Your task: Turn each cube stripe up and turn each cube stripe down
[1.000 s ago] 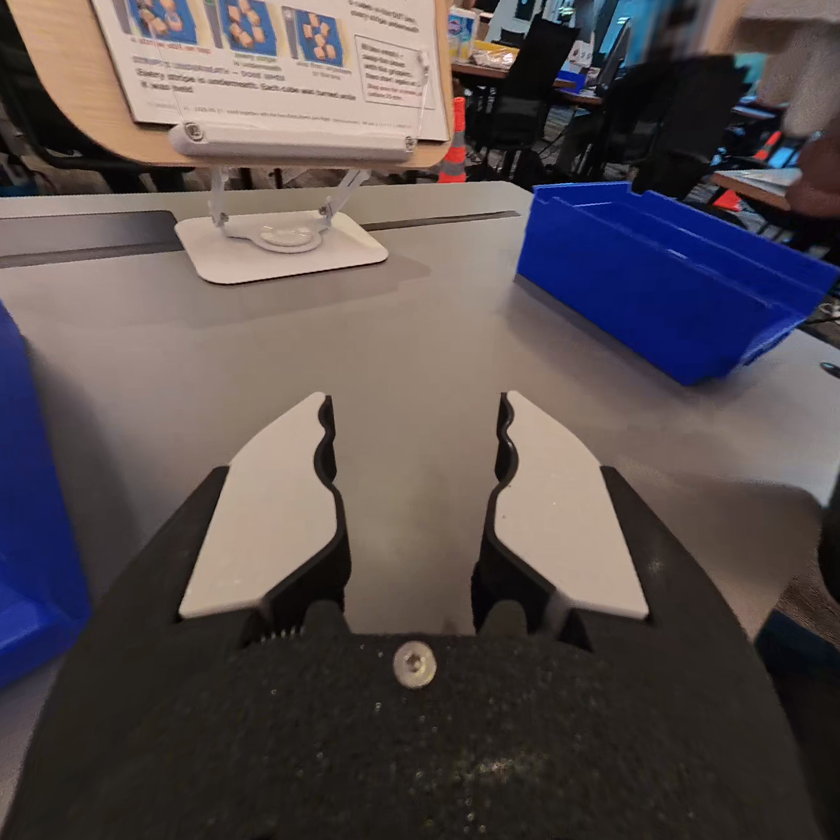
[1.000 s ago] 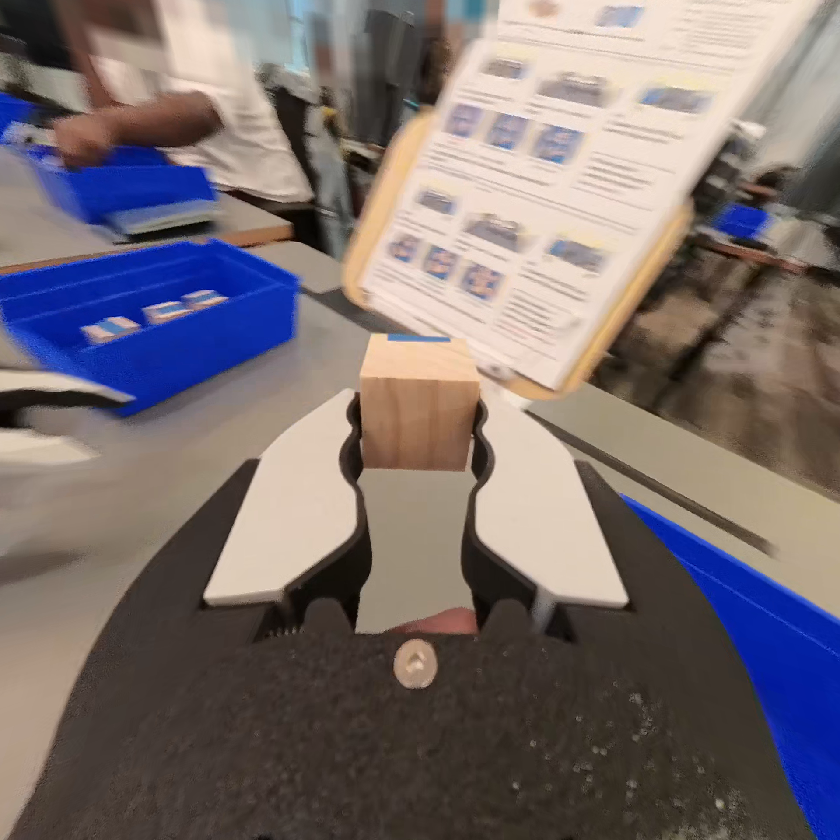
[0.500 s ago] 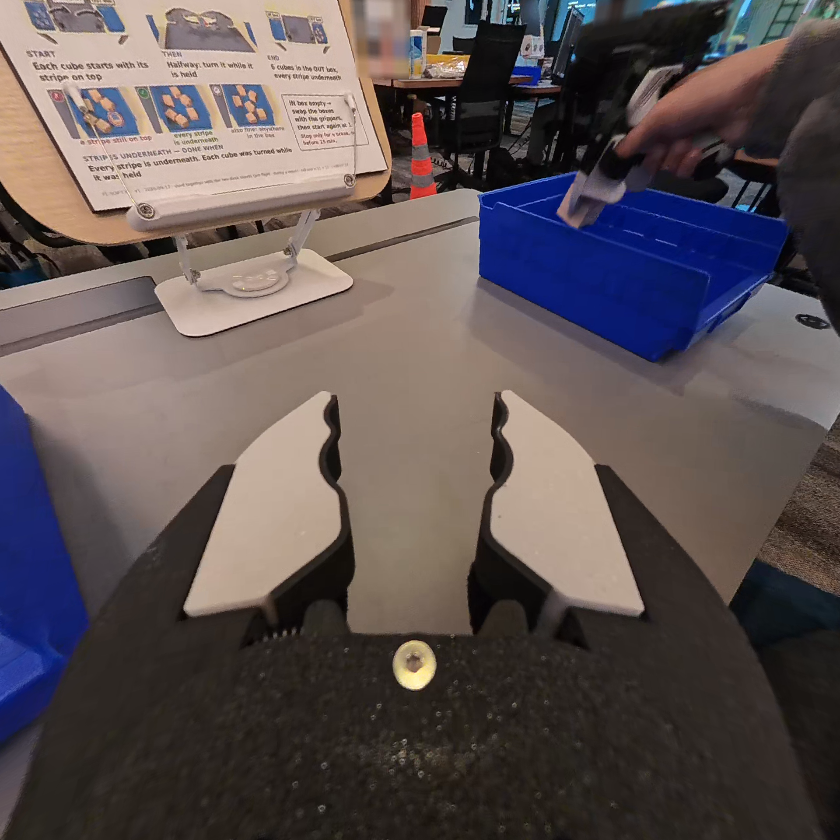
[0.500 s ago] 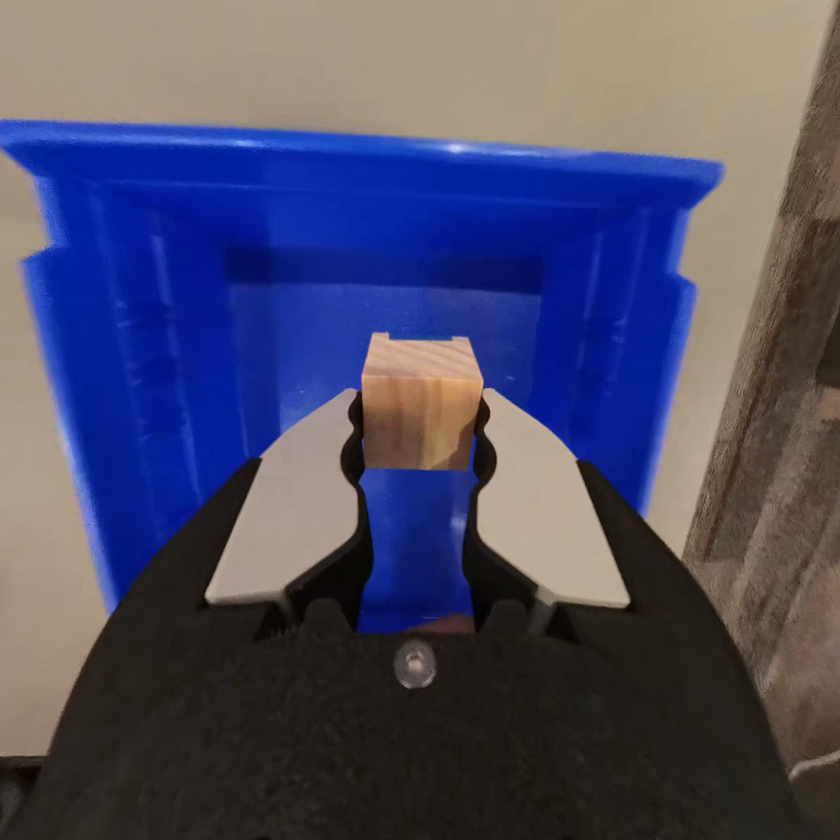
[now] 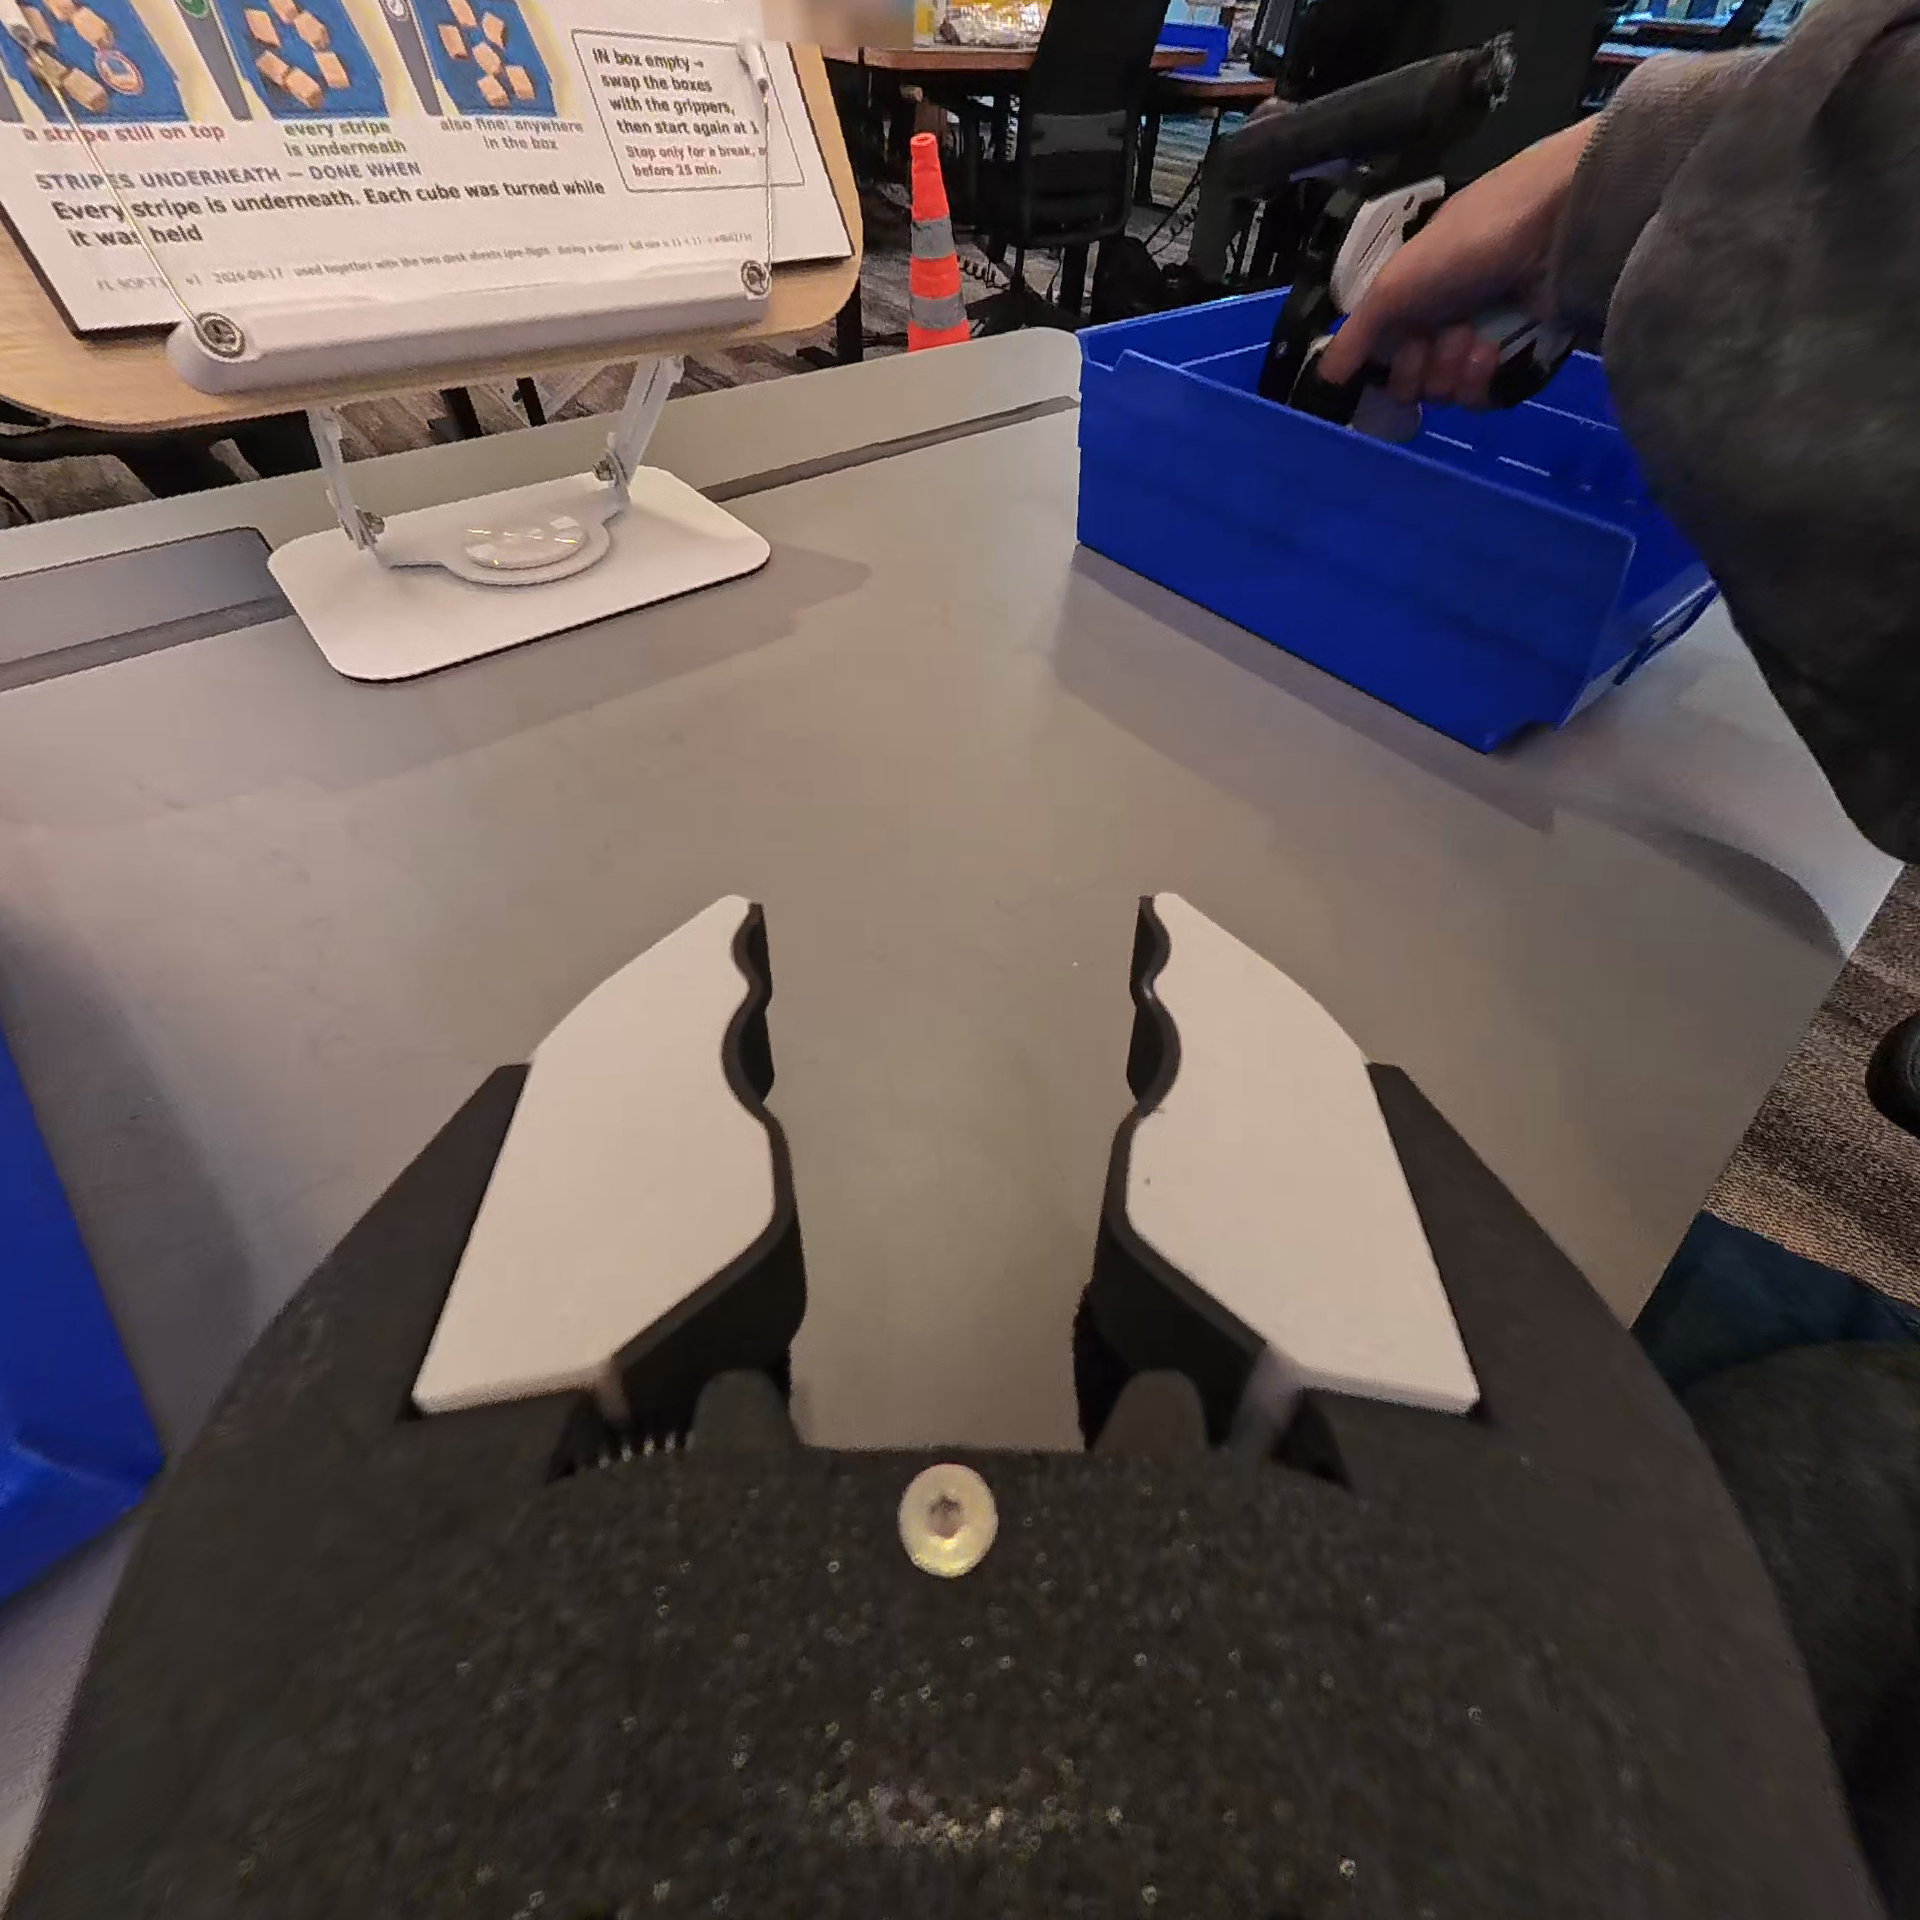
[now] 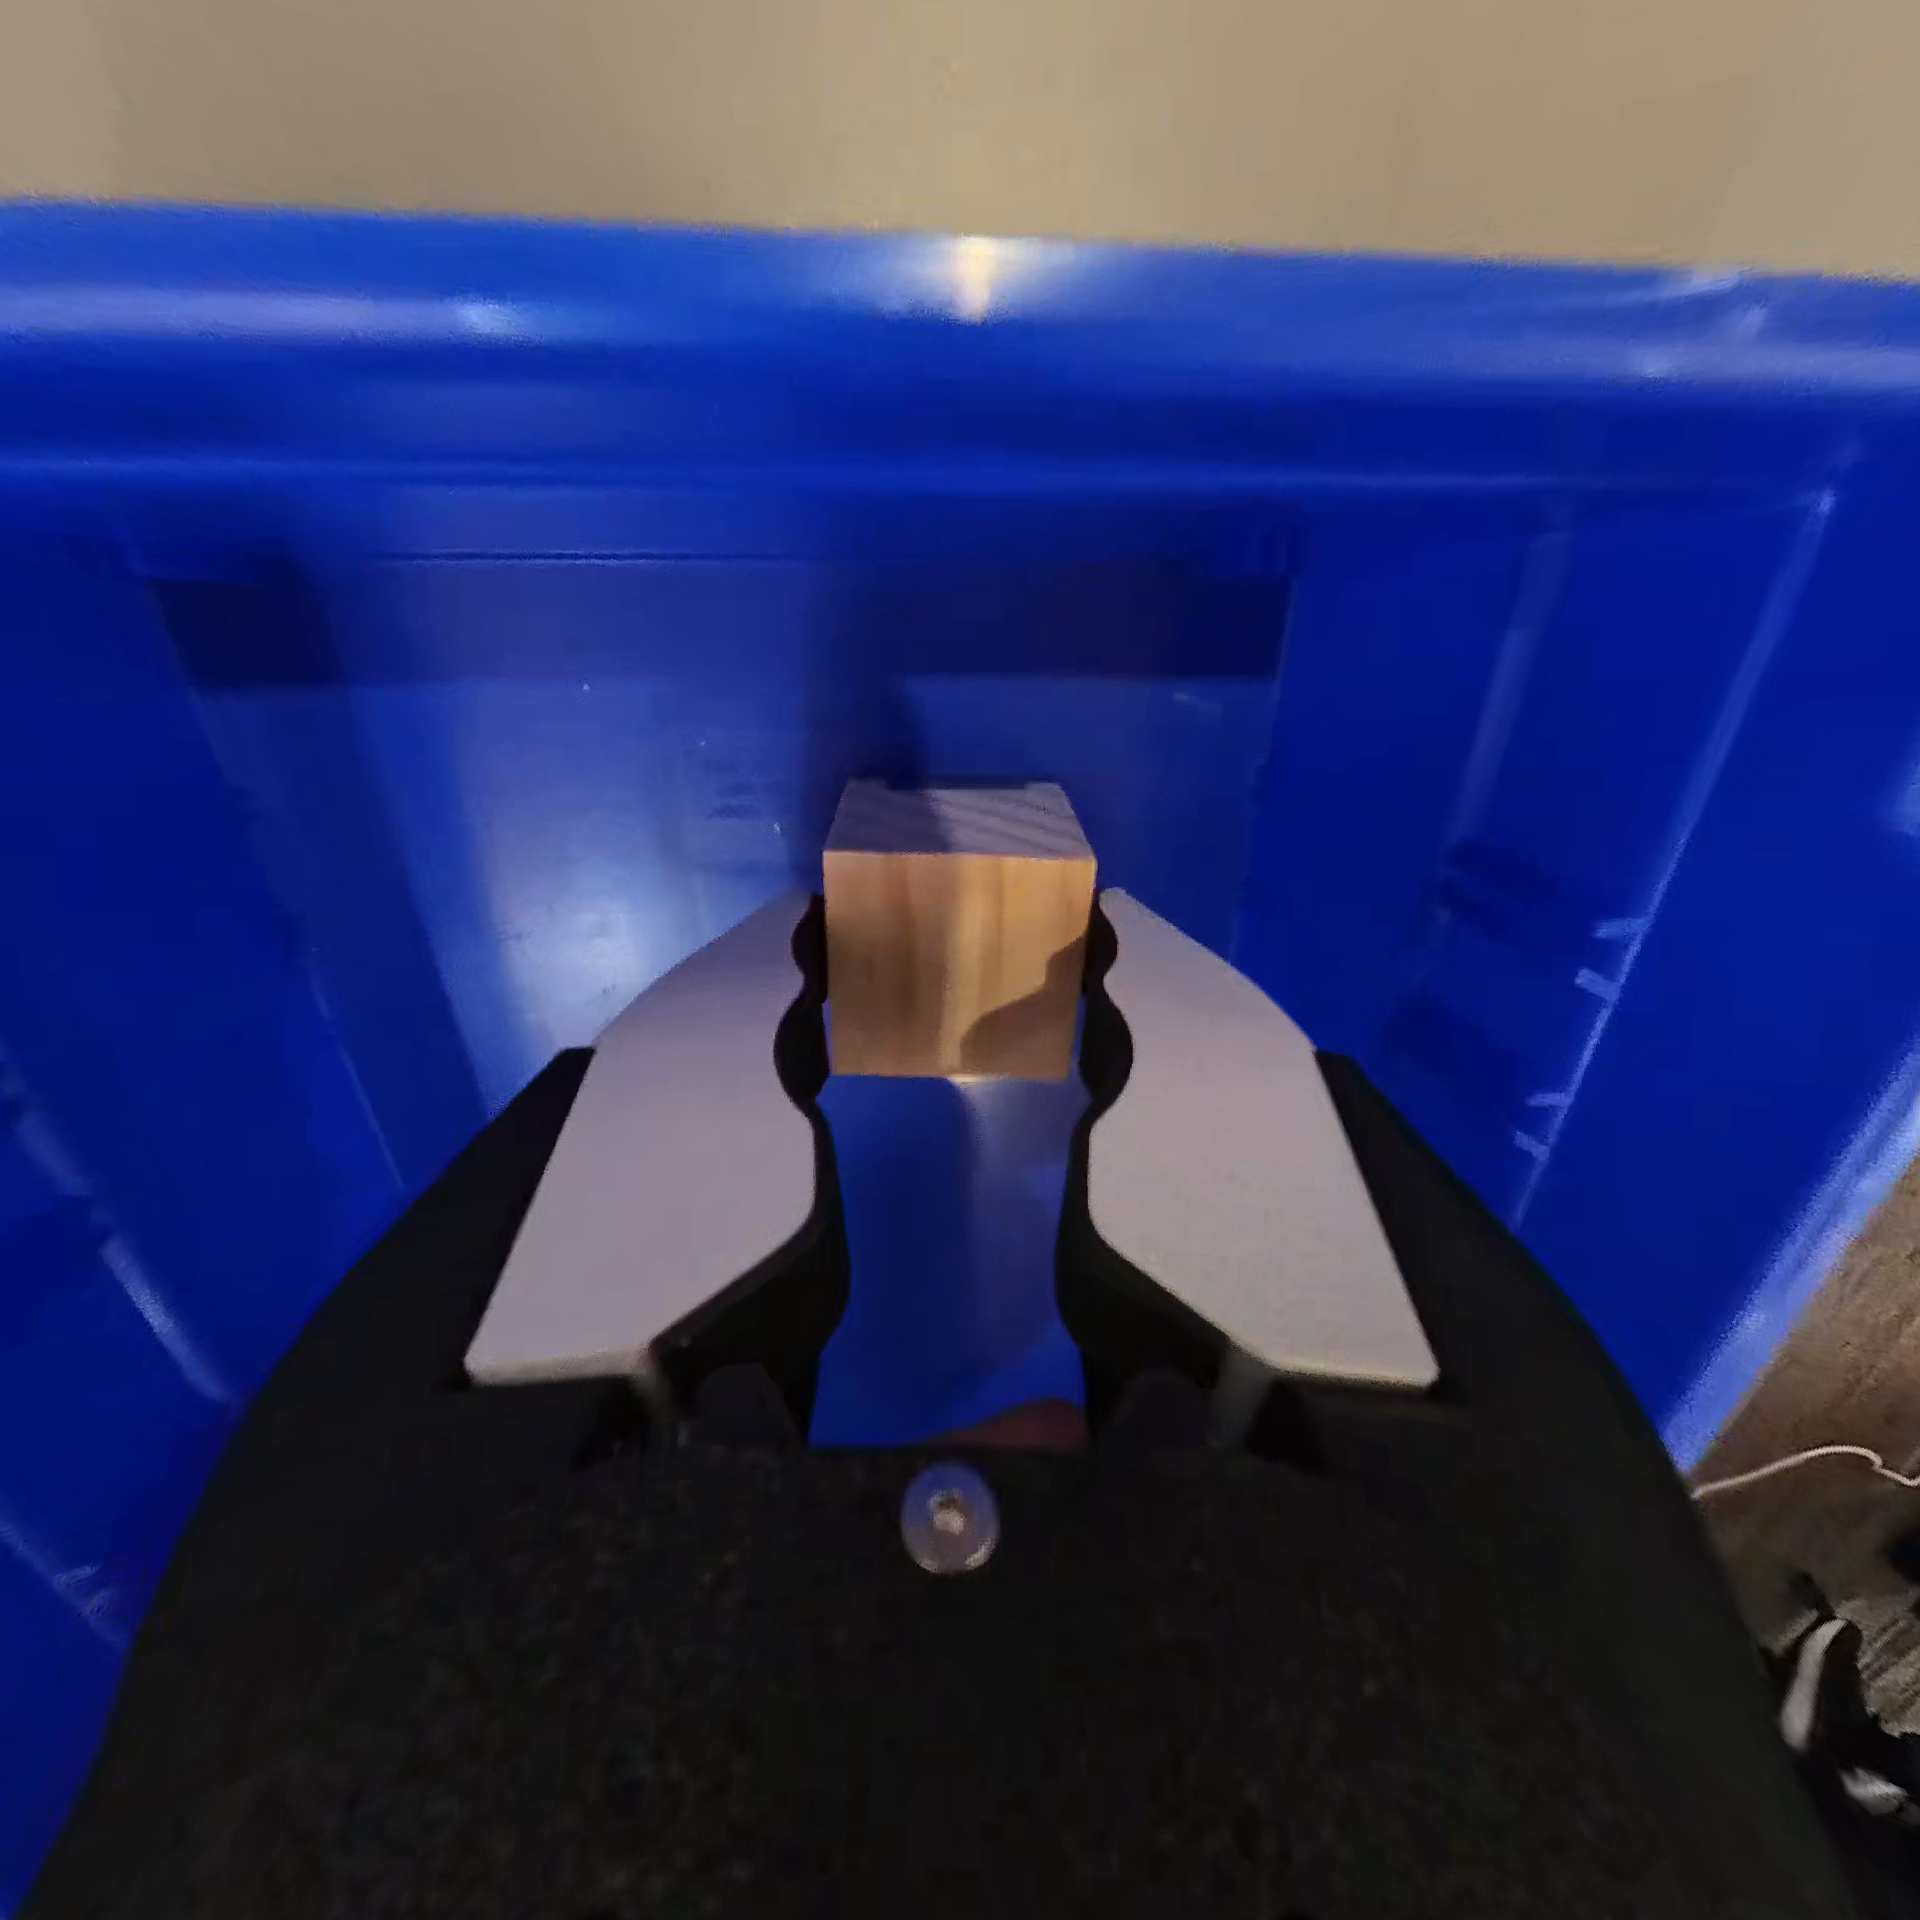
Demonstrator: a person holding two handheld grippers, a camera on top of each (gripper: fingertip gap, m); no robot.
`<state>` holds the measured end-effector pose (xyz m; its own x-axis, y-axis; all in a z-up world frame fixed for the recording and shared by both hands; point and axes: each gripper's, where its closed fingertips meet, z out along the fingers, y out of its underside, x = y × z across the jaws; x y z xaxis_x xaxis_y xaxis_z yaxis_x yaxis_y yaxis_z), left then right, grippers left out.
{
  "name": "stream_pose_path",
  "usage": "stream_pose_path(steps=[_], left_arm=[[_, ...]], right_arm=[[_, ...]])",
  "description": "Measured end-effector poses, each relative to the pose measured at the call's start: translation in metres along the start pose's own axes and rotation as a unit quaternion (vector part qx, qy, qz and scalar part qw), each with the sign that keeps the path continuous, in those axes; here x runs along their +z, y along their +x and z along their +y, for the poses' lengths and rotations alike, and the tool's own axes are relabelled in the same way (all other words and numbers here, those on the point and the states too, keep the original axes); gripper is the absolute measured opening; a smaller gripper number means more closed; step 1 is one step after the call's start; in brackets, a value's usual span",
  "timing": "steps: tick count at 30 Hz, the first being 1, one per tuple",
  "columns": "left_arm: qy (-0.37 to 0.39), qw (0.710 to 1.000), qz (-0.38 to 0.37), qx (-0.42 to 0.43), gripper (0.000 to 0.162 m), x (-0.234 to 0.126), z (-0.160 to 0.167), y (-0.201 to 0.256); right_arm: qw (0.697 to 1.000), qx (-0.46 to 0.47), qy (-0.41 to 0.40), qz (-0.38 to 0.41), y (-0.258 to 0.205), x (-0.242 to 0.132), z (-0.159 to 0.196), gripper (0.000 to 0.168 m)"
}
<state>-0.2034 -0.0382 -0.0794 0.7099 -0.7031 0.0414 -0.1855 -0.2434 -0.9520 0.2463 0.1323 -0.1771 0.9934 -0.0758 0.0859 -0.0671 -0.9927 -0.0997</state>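
Fingers (image 6: 675, 1122) of the right gripper (image 6: 958, 935) are closed on a small pale wooden cube (image 6: 956, 956), gripping its two opposite side faces at the fingertips. The cube is held down inside a blue plastic bin (image 6: 416, 436), just above the bin floor and near its far wall; whether it touches the floor cannot be told. No stripe is visible on the cube's two exposed faces. In the left wrist view, the left gripper (image 5: 948, 914) has its jaws spread wide with nothing between them, positioned over the near edge of a grey table (image 5: 935, 748). The same blue bin (image 5: 1351, 561) sits at the table's far right corner. A white-based document stand (image 5: 520, 561) carrying a printed sheet occupies the far left.
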Motion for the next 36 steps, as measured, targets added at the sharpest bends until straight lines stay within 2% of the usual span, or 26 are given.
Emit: stream_pose_path(steps=[3, 6, 8, 10, 12, 14, 17, 20, 21, 22, 24, 26, 30, 33, 36], left_arm=[[0.000, 1.000, -0.003, 0.002, 0.068, 0.000, 0.000, -0.002], [0.001, 1.000, -0.012, 0.004, 0.071, 0.000, 0.001, -0.008], [0.004, 1.000, -0.019, 0.001, 0.073, 0.001, 0.001, -0.013], [0.006, 1.000, -0.027, -0.004, 0.075, 0.003, 0.002, -0.018], [0.000, 0.999, -0.030, -0.011, 0.076, 0.006, 0.005, -0.021], [-0.009, 0.999, -0.035, -0.022, 0.077, 0.009, 0.009, -0.023], [-0.023, 0.998, -0.036, -0.036, 0.078, 0.012, 0.014, -0.022], [-0.035, 0.998, -0.046, -0.034, 0.077, 0.013, 0.021, -0.021], [-0.041, 0.997, -0.049, -0.033, 0.077, 0.013, 0.024, -0.021], [-0.046, 0.997, -0.053, -0.034, 0.077, 0.012, 0.027, -0.022], [-0.054, 0.996, -0.055, -0.042, 0.076, 0.009, 0.032, -0.024], [-0.061, 0.995, -0.064, -0.054, 0.076, 0.006, 0.035, -0.030], [-0.068, 0.990, -0.101, -0.067, 0.075, -0.011, 0.029, -0.052], [-0.110, 0.973, -0.193, -0.059, 0.068, -0.048, 0.022, -0.109], [-0.183, 0.950, -0.217, -0.133, 0.065, -0.080, 0.027, -0.168]], right_arm=[[0.998, -0.016, 0.060, -0.029, -0.005, -0.028, -0.011, 0.056], [0.975, -0.057, 0.211, -0.034, -0.017, -0.101, -0.022, 0.057], [0.926, -0.100, 0.356, -0.074, -0.053, -0.168, -0.012, 0.057], [0.852, -0.127, 0.486, -0.147, -0.103, -0.226, 0.021, 0.055], [0.788, -0.148, 0.556, -0.221, -0.154, -0.252, 0.069, 0.050], [0.760, -0.179, 0.565, -0.269, -0.202, -0.241, 0.113, 0.055], [0.726, -0.221, 0.566, -0.323, -0.266, -0.202, 0.163, 0.056], [0.703, -0.225, 0.593, -0.322, -0.287, -0.173, 0.187, 0.052], [0.696, -0.217, 0.596, -0.337, -0.289, -0.167, 0.194, 0.046], [0.697, -0.221, 0.584, -0.354, -0.292, -0.161, 0.201, 0.048], [0.706, -0.214, 0.572, -0.358, -0.290, -0.156, 0.203, 0.051], [0.695, -0.208, 0.580, -0.371, -0.288, -0.164, 0.203, 0.050], [0.697, -0.203, 0.576, -0.375, -0.283, -0.164, 0.198, 0.049], [0.703, -0.191, 0.551, -0.407, -0.288, -0.160, 0.200, 0.048], [0.703, -0.204, 0.542, -0.413, -0.296, -0.156, 0.203, 0.048]])
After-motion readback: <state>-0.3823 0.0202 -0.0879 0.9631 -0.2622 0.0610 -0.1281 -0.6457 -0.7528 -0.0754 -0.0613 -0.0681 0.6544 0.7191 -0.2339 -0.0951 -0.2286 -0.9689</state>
